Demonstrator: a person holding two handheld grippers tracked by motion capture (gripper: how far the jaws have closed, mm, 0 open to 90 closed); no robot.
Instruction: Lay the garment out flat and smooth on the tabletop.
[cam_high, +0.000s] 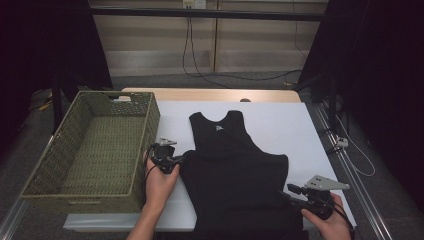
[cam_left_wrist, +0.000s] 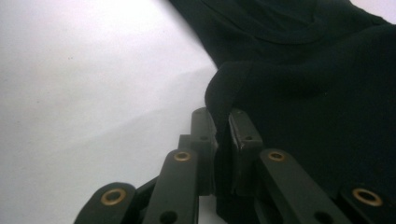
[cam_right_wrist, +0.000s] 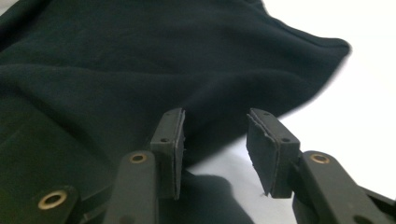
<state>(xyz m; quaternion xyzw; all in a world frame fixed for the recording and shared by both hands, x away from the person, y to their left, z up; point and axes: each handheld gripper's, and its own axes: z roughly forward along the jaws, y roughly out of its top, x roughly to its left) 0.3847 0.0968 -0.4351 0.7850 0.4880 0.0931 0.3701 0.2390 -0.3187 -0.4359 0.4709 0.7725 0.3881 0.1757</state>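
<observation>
Desk (cam_high: 310, 125): white, basket (cam_high: 95, 145) at left.
Left claw (cam_left_wrist: 223, 122): pinching the top (cam_high: 235, 165).
Right claw (cam_right_wrist: 215, 140): open, empty.
Risk: top bunches if only one side pulls.

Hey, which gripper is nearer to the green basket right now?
Left. The left gripper sits just beside the green basket, pinching the black tank top; the right gripper is across the garment at its lower right.
</observation>
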